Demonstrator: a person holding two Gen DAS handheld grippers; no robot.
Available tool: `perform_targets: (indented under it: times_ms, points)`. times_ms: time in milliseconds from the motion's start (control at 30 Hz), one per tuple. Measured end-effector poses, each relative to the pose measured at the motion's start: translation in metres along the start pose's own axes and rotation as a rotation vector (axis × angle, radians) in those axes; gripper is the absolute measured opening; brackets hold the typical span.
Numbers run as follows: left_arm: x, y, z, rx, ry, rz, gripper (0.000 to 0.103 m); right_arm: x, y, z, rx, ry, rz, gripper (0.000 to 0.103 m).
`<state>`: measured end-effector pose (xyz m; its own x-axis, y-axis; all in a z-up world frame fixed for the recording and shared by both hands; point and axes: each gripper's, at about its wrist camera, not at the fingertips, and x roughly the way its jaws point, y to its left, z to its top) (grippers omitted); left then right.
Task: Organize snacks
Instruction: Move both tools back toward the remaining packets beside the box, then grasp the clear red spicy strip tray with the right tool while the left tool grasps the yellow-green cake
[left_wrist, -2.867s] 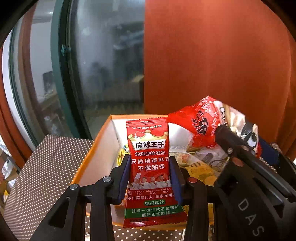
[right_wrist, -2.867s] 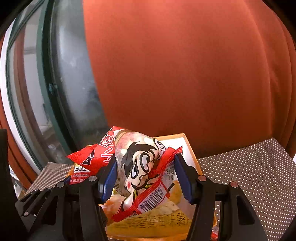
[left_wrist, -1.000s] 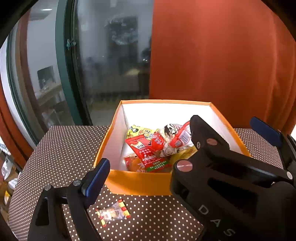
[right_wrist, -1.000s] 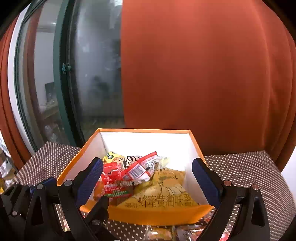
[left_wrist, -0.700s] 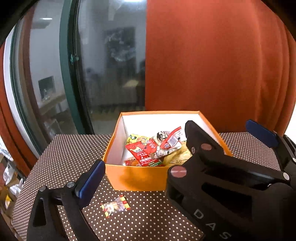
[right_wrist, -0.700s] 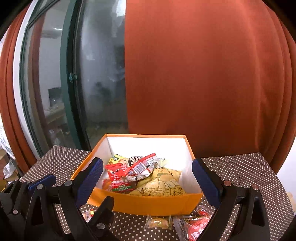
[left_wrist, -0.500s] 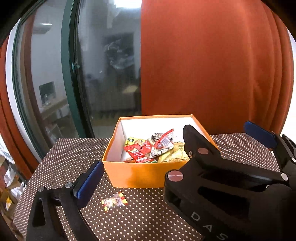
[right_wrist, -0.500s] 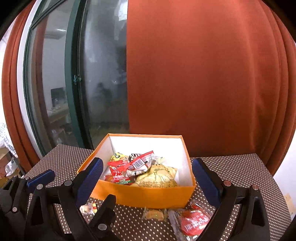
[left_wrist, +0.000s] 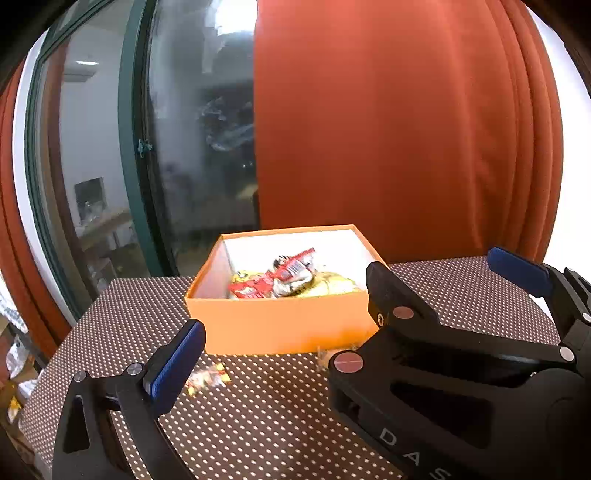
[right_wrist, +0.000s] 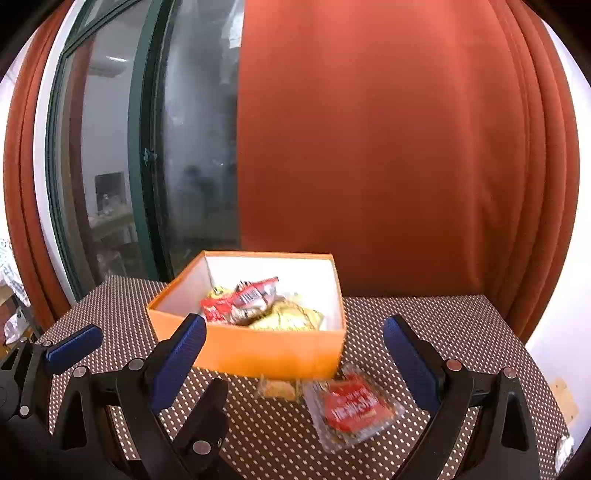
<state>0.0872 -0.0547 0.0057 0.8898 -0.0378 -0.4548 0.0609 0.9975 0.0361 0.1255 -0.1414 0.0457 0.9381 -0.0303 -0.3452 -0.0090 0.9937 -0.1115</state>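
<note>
- Landmark: orange box (right_wrist: 258, 354), open-topped, white inside, on the dotted tablecloth (right_wrist: 461, 325); every place below is given from this box.
- Inside the box: a heap of packets, red-and-white wrappers (right_wrist: 240, 299) on top, a yellow bag (right_wrist: 291, 317) toward its right wall.
- Outside the box, at the right end of its front wall: a clear pack with a red label (right_wrist: 351, 410), lying flat, its long axis running slantwise away from the box corner; a small yellowish snack (right_wrist: 277, 387) touches the foot of the front wall just left of that pack.
- Outside the box, off its front left corner: a small striped candy (left_wrist: 205, 376), well apart from the other two.
- Right gripper (right_wrist: 295, 354): jaws spread wide, nothing between the pads; the box's front wall and the red-labelled pack lie ahead and slightly below.
- Left gripper (left_wrist: 347, 314): jaws opening, almost fully spread, nothing between them; the candy lies just past its left pad.
- Judgement: three loose items remain. The right gripper is nearer the red-labelled pack, the left nearer the candy; closing across the pack's short axis looks easiest.
</note>
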Motion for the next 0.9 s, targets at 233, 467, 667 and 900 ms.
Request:
perform_targets:
  times_ms: [233,467,667,900]
  points:
    - [0.006,-0.022,-0.022,0.006,-0.003,-0.023,0.102,-0.005,-0.02,-0.022,0.024,0.01,-0.005,0.098]
    - [0.035,-0.038,-0.045,0.013,0.077,-0.053,0.102,0.017,-0.036,-0.049,0.038,0.076,-0.004,0.098]
    - [0.064,-0.048,-0.063,0.019,0.154,-0.081,0.102,0.042,-0.047,-0.074,0.041,0.146,-0.001,0.098]
    - [0.101,-0.06,-0.072,0.092,0.223,-0.059,0.102,0.078,-0.06,-0.094,0.074,0.244,0.047,0.098]
